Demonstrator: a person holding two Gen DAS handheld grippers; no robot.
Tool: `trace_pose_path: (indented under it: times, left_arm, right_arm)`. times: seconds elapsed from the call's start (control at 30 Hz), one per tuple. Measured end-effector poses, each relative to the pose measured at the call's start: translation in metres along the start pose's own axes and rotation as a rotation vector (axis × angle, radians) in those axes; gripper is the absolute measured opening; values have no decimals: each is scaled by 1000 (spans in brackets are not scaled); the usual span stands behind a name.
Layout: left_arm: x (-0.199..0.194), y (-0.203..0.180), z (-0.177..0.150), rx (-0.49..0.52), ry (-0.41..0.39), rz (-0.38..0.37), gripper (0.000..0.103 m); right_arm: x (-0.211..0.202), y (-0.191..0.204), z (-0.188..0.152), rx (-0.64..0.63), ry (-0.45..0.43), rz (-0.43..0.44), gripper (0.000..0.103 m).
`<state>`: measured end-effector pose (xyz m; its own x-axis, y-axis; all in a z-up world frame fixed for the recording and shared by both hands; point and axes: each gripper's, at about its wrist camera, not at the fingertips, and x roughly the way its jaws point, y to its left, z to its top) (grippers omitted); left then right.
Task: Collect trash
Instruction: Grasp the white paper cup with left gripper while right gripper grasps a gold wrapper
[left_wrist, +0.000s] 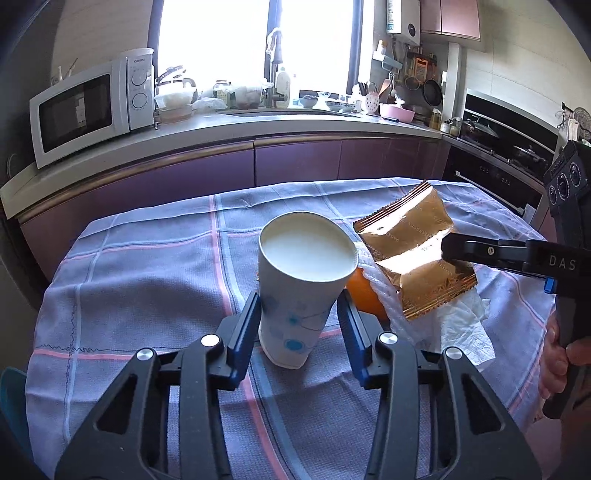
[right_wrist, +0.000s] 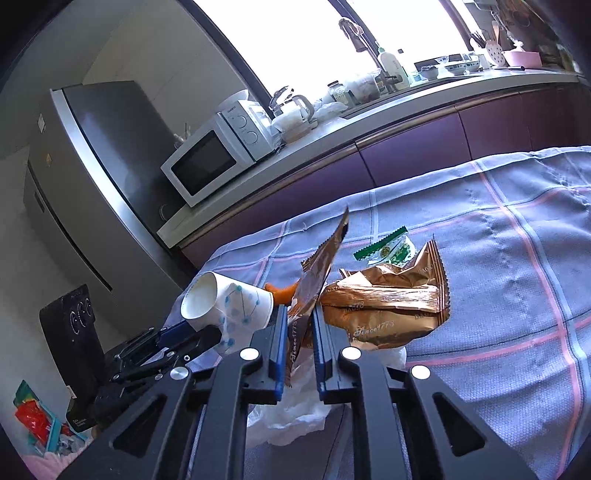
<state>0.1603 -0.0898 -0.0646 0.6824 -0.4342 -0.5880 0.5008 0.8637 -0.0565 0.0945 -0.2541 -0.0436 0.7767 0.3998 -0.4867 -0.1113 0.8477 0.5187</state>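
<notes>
A white paper cup (left_wrist: 301, 284) with blue dots stands tilted between the fingers of my left gripper (left_wrist: 300, 317), which is shut on it; it also shows in the right wrist view (right_wrist: 229, 310). My right gripper (right_wrist: 300, 332) is shut on a flat gold-brown wrapper (right_wrist: 319, 273), held up beside the cup; that wrapper shows in the left wrist view (left_wrist: 413, 258). Another crumpled gold wrapper (right_wrist: 388, 306) and a green-and-white wrapper (right_wrist: 391, 249) lie on the checked tablecloth (right_wrist: 517, 258). An orange peel (left_wrist: 364, 295) and white tissue (left_wrist: 461, 328) lie under the held wrapper.
A white plastic bag (right_wrist: 291, 413) lies under my right gripper. Behind the table runs a kitchen counter with a microwave (left_wrist: 88, 107) and a sink; a fridge (right_wrist: 81, 177) stands at left. The oven and hob (left_wrist: 509, 155) are at right. Colourful packets (right_wrist: 37, 421) lie on the floor.
</notes>
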Motion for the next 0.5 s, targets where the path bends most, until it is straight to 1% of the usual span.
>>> trace_pose_path:
  times: [0.07, 0.17, 0.33, 0.5]
  left_arm:
    - [-5, 4, -1, -9, -9, 2, 42]
    - [-15, 10, -2, -25, -23, 10, 42]
    - [-34, 25, -6, -62, -48, 22, 41]
    - [-54, 41, -12, -96, -71, 38, 41]
  right_arm:
    - [-1, 3, 0, -12, -1, 6, 6]
    - [-4, 9, 1, -25, -15, 19, 5]
    - [-9, 23, 6, -61, -38, 44, 4]
    - [-9, 37, 8, -88, -40, 73, 4]
